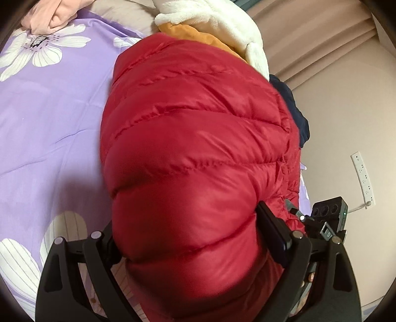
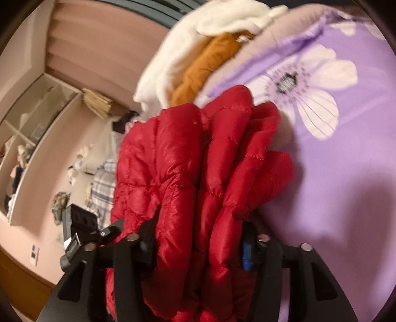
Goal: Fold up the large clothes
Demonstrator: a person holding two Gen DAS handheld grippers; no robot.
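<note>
Bedroom, mid-fold: red puffer jacket [image 1: 195, 153] held up over purple floral bedsheet [image 1: 49, 119] by two handheld grippers. Left gripper [image 1: 188, 237] has both fingers clamped on a thick quilted bulge, one finger each side, fabric filling the gap. Right gripper [image 2: 198, 240] is closed on several bunched layers of the same jacket [image 2: 198, 161], w/ folds stacked together btwn its fingers, likely so the layers stay aligned while the bundle is carried. Jacket sits near the bed's edge, just in front of a pile w/ white fleece [image 1: 222, 22] and orange garment [image 1: 198, 37]; navy item [image 1: 297, 116] peeks out beside it. Probably a fold is being doubled over or moved toward the pile; slick puffy shell could slip if grip loosens.
</note>
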